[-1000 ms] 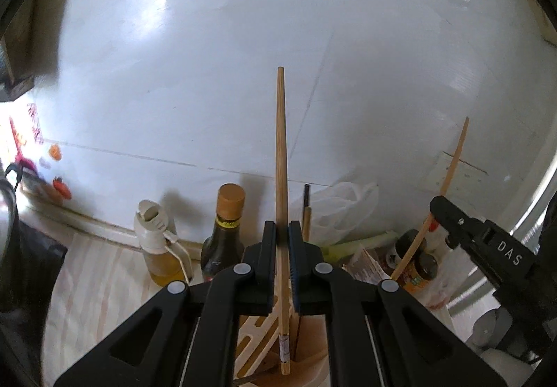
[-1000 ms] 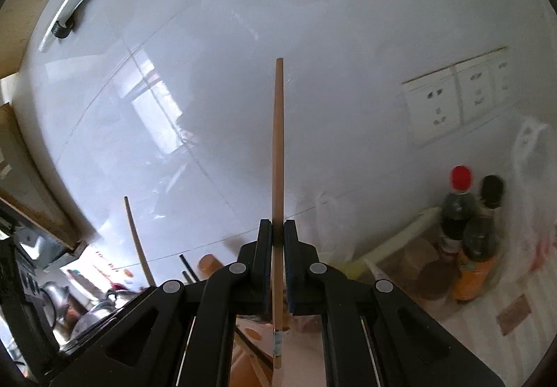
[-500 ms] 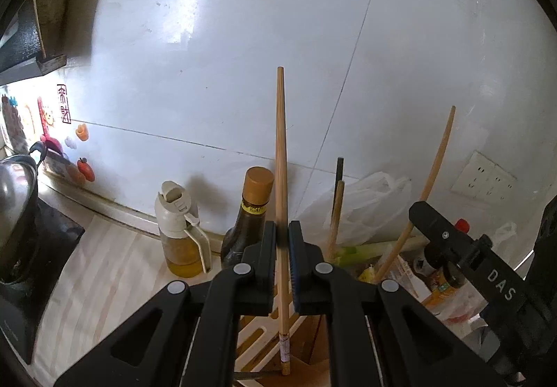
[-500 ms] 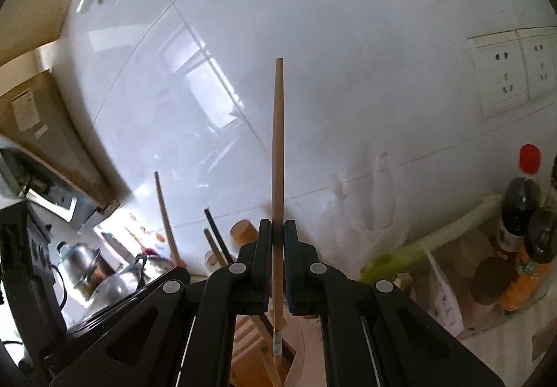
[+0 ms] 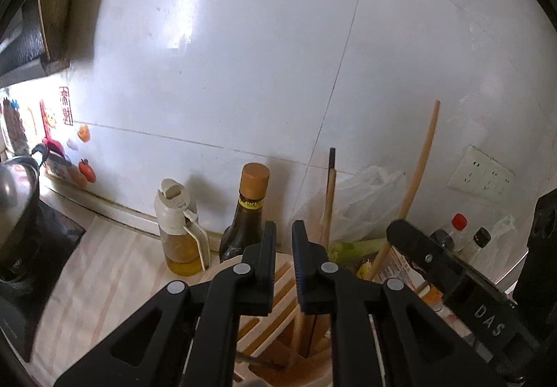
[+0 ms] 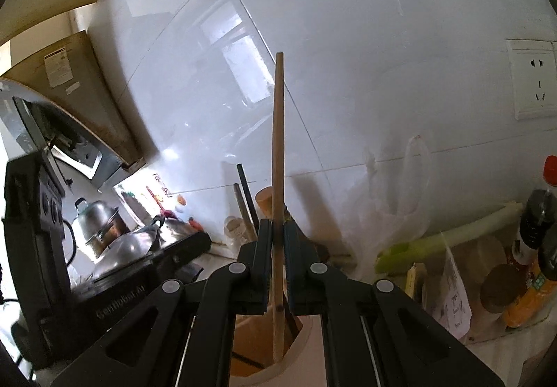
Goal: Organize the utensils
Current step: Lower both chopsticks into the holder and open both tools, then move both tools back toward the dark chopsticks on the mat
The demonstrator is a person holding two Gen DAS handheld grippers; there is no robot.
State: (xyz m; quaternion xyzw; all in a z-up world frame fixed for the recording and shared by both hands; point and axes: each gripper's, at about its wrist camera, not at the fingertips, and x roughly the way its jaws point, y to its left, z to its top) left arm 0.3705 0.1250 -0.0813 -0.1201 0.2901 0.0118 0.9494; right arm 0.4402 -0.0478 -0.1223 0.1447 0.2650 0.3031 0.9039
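Your right gripper (image 6: 277,239) is clamped on 1 wooden chopstick (image 6: 278,143), gripped low on its shaft. The long axis runs nearly upright, from 12 o'clock above the fingertips to 6 o'clock below them, with the lower end already inside the mouth of the wooden utensil holder (image 6: 306,338). The coming move, as judged here, turns on that alignment: the stick stands directly over the round well, so letting go should let it slide down along its own axis. Other sticks (image 6: 243,206) lean out of the holder at about 11 o'clock from your fingertips, close by; a tilt that way could knock them.

Your left gripper (image 5: 283,247) has its jaws apart with nothing between them. It hangs just above the holder's slotted side (image 5: 275,286), with the well at 5 o'clock. From this view, the chopstick (image 5: 417,178) rises at 2 o'clock. Your right hand is therefore the 1 that acts.
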